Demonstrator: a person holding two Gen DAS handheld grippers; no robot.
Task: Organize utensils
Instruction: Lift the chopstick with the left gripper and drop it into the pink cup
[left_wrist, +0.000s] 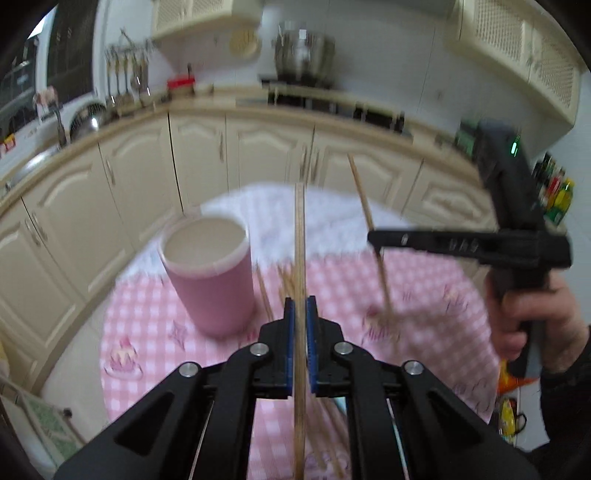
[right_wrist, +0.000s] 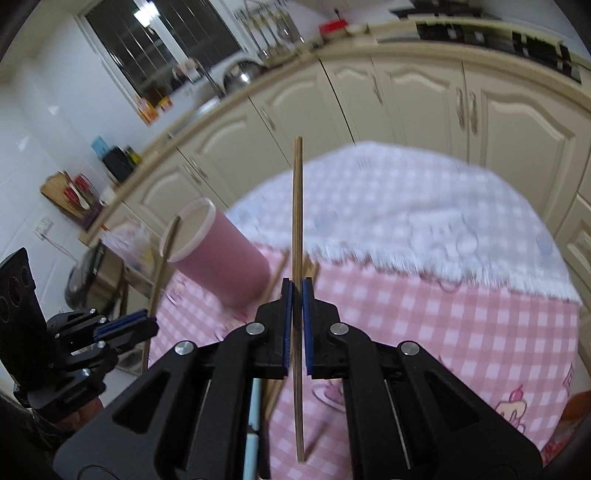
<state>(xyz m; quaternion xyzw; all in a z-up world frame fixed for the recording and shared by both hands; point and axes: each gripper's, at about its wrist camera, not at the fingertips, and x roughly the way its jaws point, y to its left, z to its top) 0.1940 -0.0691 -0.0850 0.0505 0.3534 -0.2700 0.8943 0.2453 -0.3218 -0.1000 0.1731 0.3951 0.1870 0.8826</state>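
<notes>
- Left gripper (left_wrist: 299, 306): nearest item in the left wrist view; blue pads closed on a single wooden chopstick (left_wrist: 299, 236), which runs upright between them, its upper end clear above the fingertips and its lower end passing down between the fingers; gripped mid-length, probably so the stick balances and either end can be steered.
- Right gripper (right_wrist: 297, 290): jaws likewise clamped on its own chopstick (right_wrist: 297, 206), pinched partway along, tip pointing away toward the cabinets (right_wrist: 424, 107).
- Pink cup (left_wrist: 208, 273): open-topped cylinder with pale rim, upright on the table just left of the left gripper; judged the intended holder, hence each stick held end-on for dropping in.
- Loose chopsticks (left_wrist: 264, 291): several lying scattered on the tablecloth (left_wrist: 424, 291) between cup and grippers; not yet sorted.
- Tablecloth: pink-and-white check with cartoon cake prints; white fluffy portion at far side.
- Person's hand (left_wrist: 532, 317): wrapped round the right gripper's handle.
- Writing: raised marking on the right gripper's crossbar, blurred; no brand or label legible anywhere.
</notes>
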